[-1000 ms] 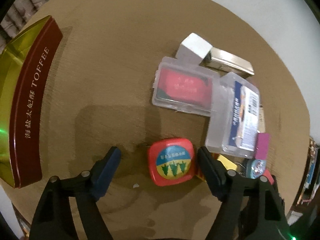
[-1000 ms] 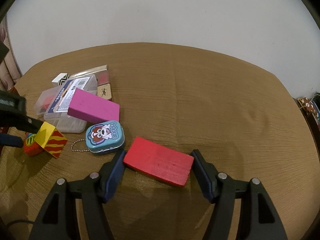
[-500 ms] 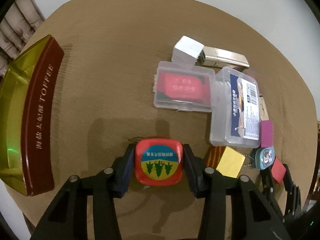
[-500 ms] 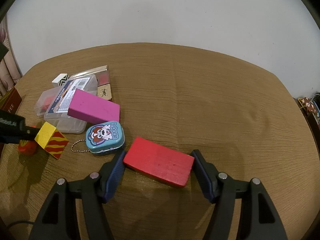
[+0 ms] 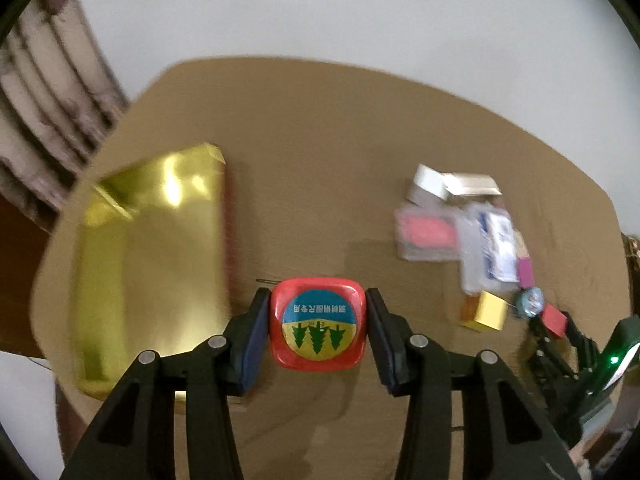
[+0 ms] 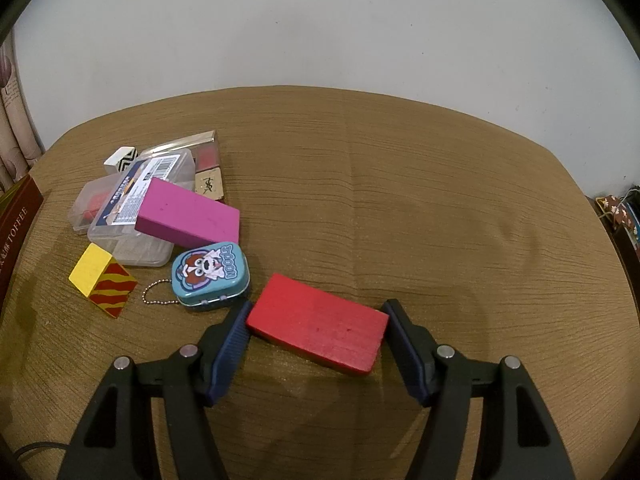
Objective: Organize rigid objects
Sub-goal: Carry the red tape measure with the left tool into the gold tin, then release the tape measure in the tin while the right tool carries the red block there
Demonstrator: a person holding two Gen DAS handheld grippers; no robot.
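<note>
tape measure (image 5: 318,324), small red rounded-square case with a blue and yellow tree sticker, pinched at its two side walls between the pads of the left gripper (image 5: 318,330); carried clear of the cloth (image 5: 320,152), near the right edge of the open gold box (image 5: 152,256); looks hard-shelled and stiff, probably light to middling with a coiled blade inside; glossy plastic with curved sides, so likely slippery under a loose squeeze and apt to twist out; best held as now, across the flat middle of opposite sides, low on the pads, kept level; not fragile, yet a drop into the box could clatter or bounce. red block (image 6: 316,322) lying flat on the cloth between the spread pads of the right gripper (image 6: 316,334); left pad at or just touching its end, right pad close beside the other end, no squeeze visible; seems painted wood, rigid, light, with square flat faces that should grip well across the short ends. close by, teal tin (image 6: 211,276) with a bead chain, touching or nearly touching the block's left corner; could be nudged on the lift. pink block (image 6: 188,220) leaning on the clear cases (image 6: 132,200); striped wedge (image 6: 103,280) apart to the left.
</note>
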